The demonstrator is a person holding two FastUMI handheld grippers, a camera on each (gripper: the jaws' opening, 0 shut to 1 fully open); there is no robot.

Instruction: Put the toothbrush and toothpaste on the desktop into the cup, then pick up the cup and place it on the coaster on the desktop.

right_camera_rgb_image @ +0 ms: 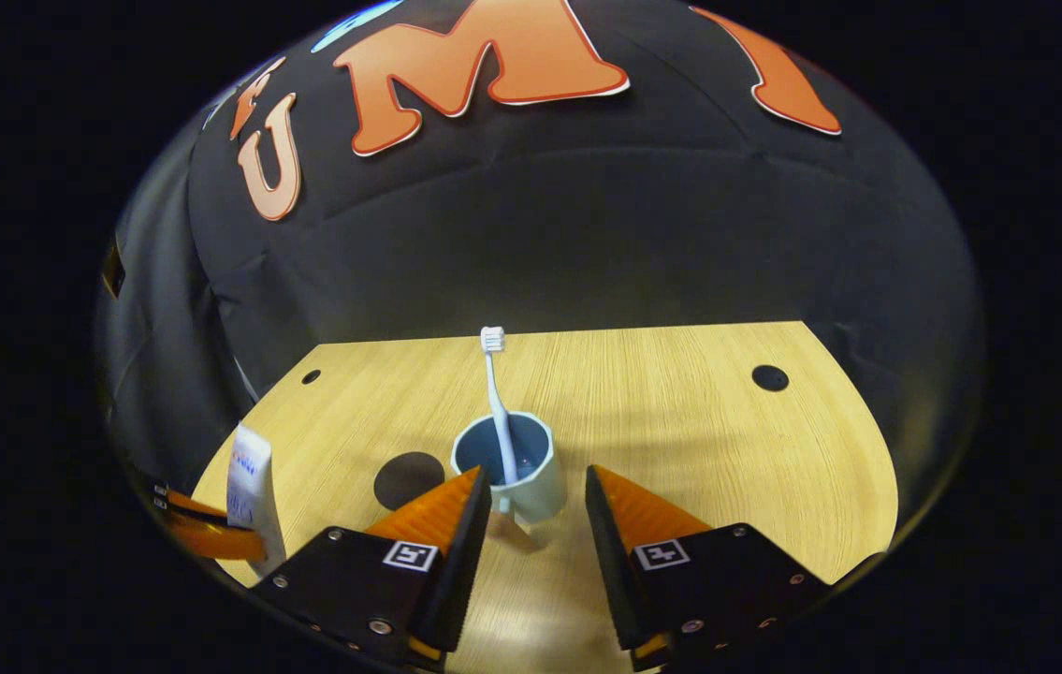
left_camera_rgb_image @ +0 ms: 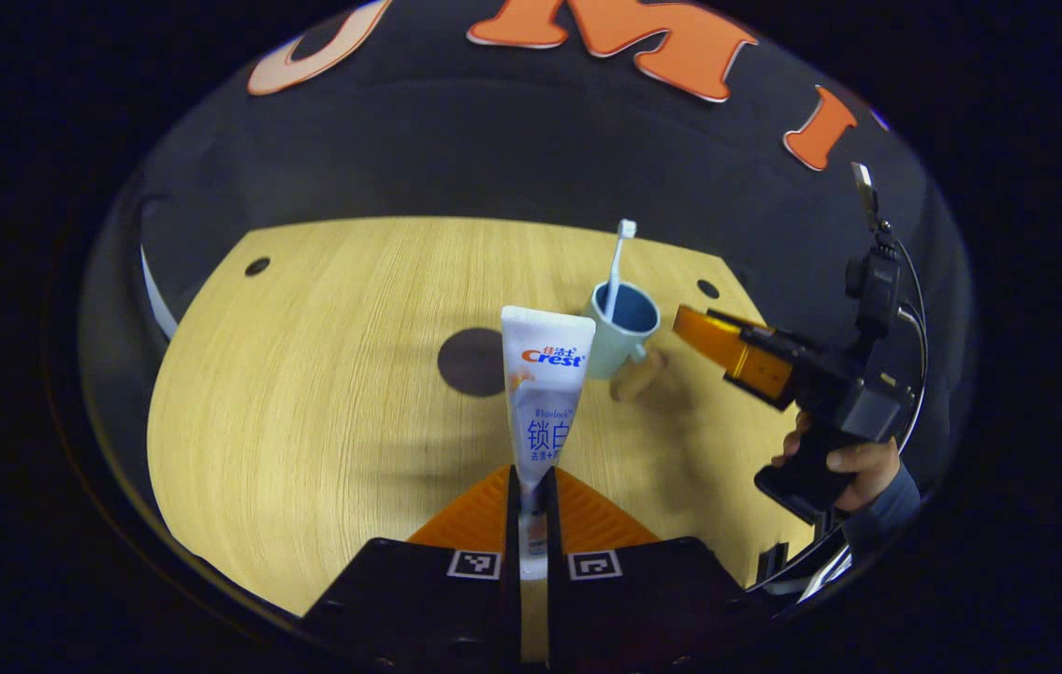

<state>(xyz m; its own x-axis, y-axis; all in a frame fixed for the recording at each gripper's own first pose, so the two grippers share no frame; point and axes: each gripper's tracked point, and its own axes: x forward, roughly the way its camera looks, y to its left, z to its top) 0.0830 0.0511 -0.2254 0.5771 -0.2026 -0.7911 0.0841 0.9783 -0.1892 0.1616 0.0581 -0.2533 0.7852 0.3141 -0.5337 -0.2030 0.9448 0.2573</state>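
Between our left gripper's (left_camera_rgb_image: 531,487) fingers we pinch the white toothpaste tube (left_camera_rgb_image: 545,374) upright above bare pale wooden desktop (left_camera_rgb_image: 306,402), while our right gripper (right_camera_rgb_image: 538,510), spread wide, flanks the light blue cup (right_camera_rgb_image: 516,463) holding the white toothbrush (right_camera_rgb_image: 498,402), beside the round dark coaster (right_camera_rgb_image: 407,477).

I'm working in a recording booth, not a home: black cloth wall (right_camera_rgb_image: 587,243) hangs close behind a light wood-grain counter (right_camera_rgb_image: 680,431) with round holes (right_camera_rgb_image: 770,377) drilled in it.
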